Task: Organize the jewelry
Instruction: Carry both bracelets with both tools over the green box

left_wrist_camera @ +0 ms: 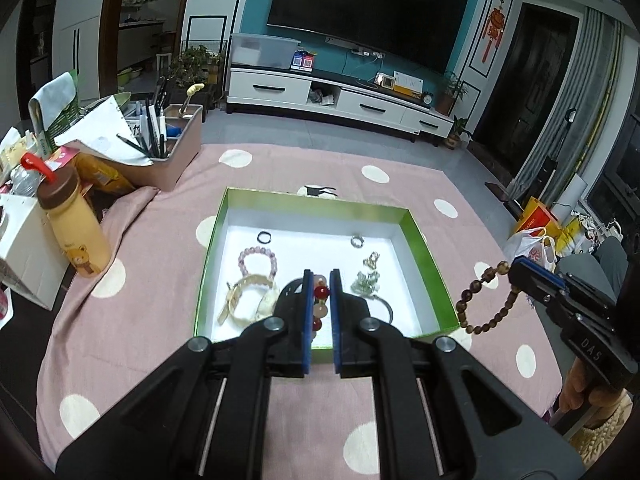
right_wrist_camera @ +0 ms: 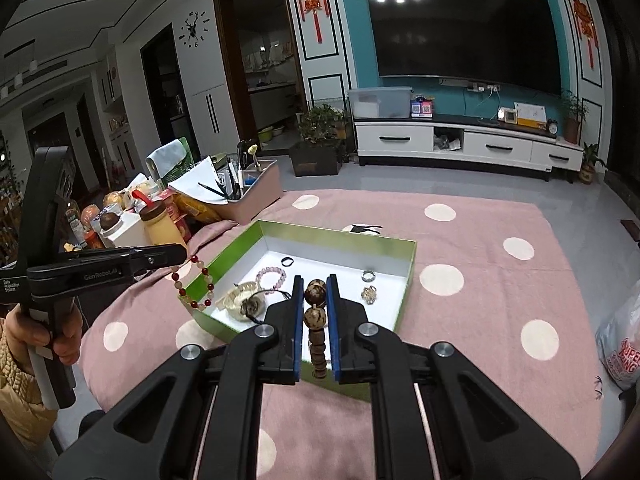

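Left gripper (left_wrist_camera: pixel 321 280) clamping a red-bead bracelet (left_wrist_camera: pixel 321 292), right gripper (right_wrist_camera: pixel 316 286) pinching a brown-bead bracelet (right_wrist_camera: pixel 316 316). Hanging both over the green box (left_wrist_camera: pixel 424 256) at frame centre, strands dangling lengthwise toward the lens; remaining jewelry lying inside, below.

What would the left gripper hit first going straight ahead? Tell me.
Probably the white floor of the green box: the left gripper, shut on the red bead bracelet, points down into it. Depth is uncertain.
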{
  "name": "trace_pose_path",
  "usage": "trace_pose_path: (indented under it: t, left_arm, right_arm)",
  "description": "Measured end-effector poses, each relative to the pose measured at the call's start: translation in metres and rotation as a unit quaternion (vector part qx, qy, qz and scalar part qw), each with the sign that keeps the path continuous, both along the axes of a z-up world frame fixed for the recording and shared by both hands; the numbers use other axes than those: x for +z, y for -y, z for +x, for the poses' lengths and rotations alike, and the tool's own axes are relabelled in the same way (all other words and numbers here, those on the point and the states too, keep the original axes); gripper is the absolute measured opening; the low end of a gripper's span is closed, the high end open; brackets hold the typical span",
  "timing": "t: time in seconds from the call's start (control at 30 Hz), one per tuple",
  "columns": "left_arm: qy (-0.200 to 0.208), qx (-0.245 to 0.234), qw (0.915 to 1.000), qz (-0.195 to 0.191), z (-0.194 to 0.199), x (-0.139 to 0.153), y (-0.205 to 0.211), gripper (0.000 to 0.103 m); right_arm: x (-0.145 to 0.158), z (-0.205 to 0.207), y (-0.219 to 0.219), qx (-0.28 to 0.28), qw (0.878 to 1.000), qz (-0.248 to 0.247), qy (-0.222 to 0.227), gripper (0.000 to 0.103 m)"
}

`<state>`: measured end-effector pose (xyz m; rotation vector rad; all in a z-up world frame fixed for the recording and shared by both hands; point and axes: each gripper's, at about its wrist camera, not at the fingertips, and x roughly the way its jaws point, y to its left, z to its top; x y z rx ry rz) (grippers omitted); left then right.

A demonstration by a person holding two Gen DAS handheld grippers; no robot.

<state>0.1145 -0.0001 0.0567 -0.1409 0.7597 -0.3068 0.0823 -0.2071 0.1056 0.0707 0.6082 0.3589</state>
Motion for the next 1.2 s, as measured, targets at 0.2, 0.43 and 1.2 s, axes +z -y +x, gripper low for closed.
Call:
trace_pose_path:
  t: [0.2,0.43,1.2]
  left_arm:
    - [-0.005,0.000,1.0000,0.006,0.025,-0.002,0.007,0.007]
    - [-0.017,0.000,0.9998,0.014,0.056,-0.010,0.016,0.007]
    - [-0.081,-0.002,0.9966,0.013,0.131,-0.064,0.036,0.007]
  right_arm:
    - [-0.004,0.024,-0.008,0.006,1.000,-0.004,-0.011,0.010]
    - [-0.008,0.051,-0.016,0.010,1.000,-0.006,-0.022,0.010]
    - [-0.053,0.135,-0.036,0.006,0.995,-0.007,-0.100,0.010]
